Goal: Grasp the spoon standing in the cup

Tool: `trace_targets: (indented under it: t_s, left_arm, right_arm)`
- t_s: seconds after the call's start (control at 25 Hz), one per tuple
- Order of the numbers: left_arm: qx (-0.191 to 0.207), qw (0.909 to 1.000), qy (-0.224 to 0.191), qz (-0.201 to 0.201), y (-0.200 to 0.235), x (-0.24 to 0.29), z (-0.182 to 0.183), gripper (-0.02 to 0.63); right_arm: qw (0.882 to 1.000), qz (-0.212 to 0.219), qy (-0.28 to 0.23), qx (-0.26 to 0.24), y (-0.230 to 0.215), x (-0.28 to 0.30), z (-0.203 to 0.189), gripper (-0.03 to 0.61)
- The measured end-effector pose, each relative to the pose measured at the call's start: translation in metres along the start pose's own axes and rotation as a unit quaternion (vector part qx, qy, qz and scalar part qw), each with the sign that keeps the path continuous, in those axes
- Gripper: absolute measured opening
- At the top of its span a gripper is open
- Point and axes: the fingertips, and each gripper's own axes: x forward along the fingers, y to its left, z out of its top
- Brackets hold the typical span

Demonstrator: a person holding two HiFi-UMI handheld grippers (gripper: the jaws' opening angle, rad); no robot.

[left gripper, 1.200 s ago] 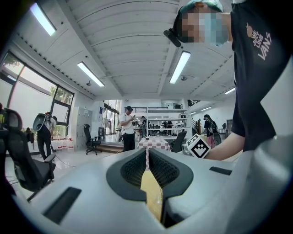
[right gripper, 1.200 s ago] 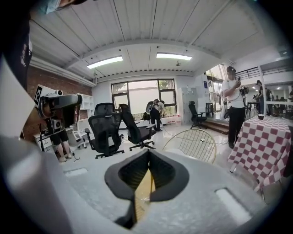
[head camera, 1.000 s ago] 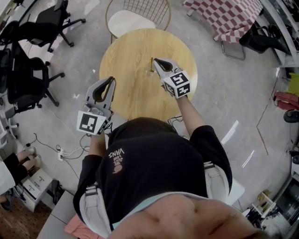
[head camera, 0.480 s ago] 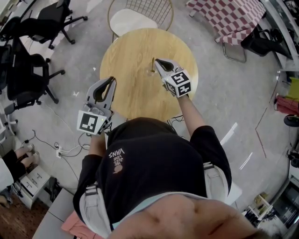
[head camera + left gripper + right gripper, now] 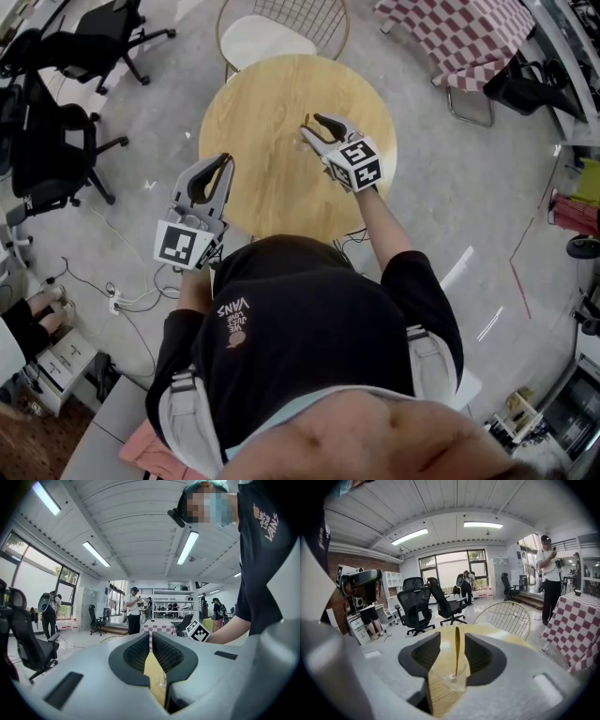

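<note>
Right hand-held gripper (image 5: 312, 127) | jaws just opening wide | spoon (image 5: 457, 641) between, ungripped

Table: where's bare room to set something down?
Left half of the table is bare, between the cup and the left rim; so is the far strip toward the white chair. Crowded only around the cup, where the right tongs, just opened, flank it.

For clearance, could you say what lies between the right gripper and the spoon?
Only the cup wall: the right gripper's just-opened jaws flank the spoon in its view.
</note>
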Motion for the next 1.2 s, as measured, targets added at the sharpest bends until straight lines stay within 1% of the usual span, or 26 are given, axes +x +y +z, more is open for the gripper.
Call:
trace_targets:
  t_s: [0.24,0.44,0.48,0.52,0.56,0.88,0.96,1.08,1.2]
  left_arm:
    - [-0.005,1.0,-0.002,0.001,0.003,-0.002,-0.002,0.023]
    - [-0.007,1.0,0.001,0.002,0.001,-0.001,-0.004,0.023]
    - [-0.007,1.0,0.002,0.003,0.002,0.0,-0.004,0.023]
    - [-0.007,1.0,0.002,0.003,0.002,0.0,-0.004,0.023]
    - [-0.008,1.0,0.001,0.004,0.003,0.0,-0.004,0.023]
    - [-0.011,0.9999,0.002,0.004,0.007,0.001,-0.006,0.023]
    - [-0.012,0.9999,0.001,0.003,0.007,0.001,-0.006,0.023]
    - [-0.012,0.9999,0.001,0.002,0.008,0.001,-0.005,0.023]
    - [-0.012,0.9999,0.002,0.0,0.008,0.0,-0.005,0.023]
  right_arm:
    - [1.0,0.017,0.012,-0.015,0.001,0.01,-0.002,0.15]
    - [0.999,0.021,0.021,-0.027,-0.005,0.013,-0.002,0.149]
    - [0.999,0.021,0.021,-0.028,-0.006,0.014,-0.002,0.138]
    - [0.999,0.02,0.021,-0.029,-0.007,0.014,-0.001,0.106]
    - [0.999,0.02,0.022,-0.03,-0.007,0.015,-0.001,0.1]
    - [0.999,0.02,0.033,-0.033,-0.007,0.02,-0.005,0.095]
    - [0.999,0.019,0.033,-0.034,-0.007,0.02,-0.004,0.074]
    - [0.999,0.016,0.035,-0.034,-0.007,0.02,-0.004,0.071]
    - [0.999,0.013,0.036,-0.035,-0.006,0.019,-0.004,0.036]
